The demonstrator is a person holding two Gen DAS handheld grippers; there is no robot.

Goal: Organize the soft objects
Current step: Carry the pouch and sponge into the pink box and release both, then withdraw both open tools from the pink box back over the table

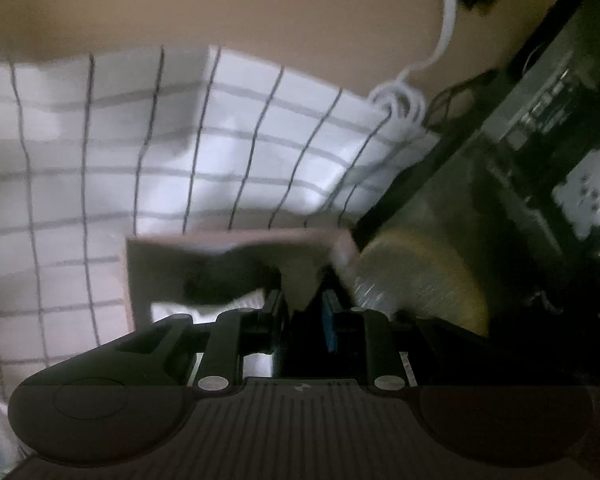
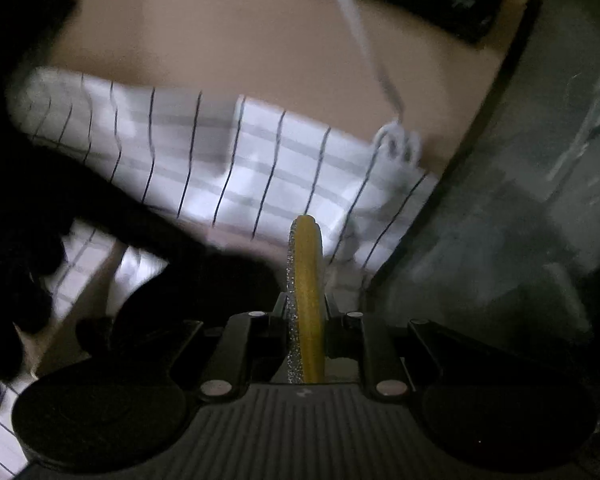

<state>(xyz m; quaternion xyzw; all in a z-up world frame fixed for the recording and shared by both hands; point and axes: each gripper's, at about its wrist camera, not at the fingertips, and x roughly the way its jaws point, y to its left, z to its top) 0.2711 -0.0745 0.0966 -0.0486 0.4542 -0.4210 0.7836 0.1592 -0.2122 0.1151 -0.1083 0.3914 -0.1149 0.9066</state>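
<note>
A white cloth with a dark grid pattern (image 1: pixel 140 152) lies spread on the tan table and also shows in the right wrist view (image 2: pixel 260 168). My left gripper (image 1: pixel 302 292) is shut on a pale pink flat soft piece (image 1: pixel 236 240) held above the cloth. My right gripper (image 2: pixel 306 300) is shut on a yellow sponge with a silver scouring side (image 2: pixel 306 280), seen edge-on. The sponge also shows in the left wrist view (image 1: pixel 428 280) at the right. Both views are blurred.
A white cord (image 1: pixel 446 32) runs from the far edge to a coil at the cloth's right corner (image 2: pixel 396 140). A dark grey box or machine (image 1: pixel 540 152) stands at the right. A black flat object (image 2: pixel 452 0) lies at the far right.
</note>
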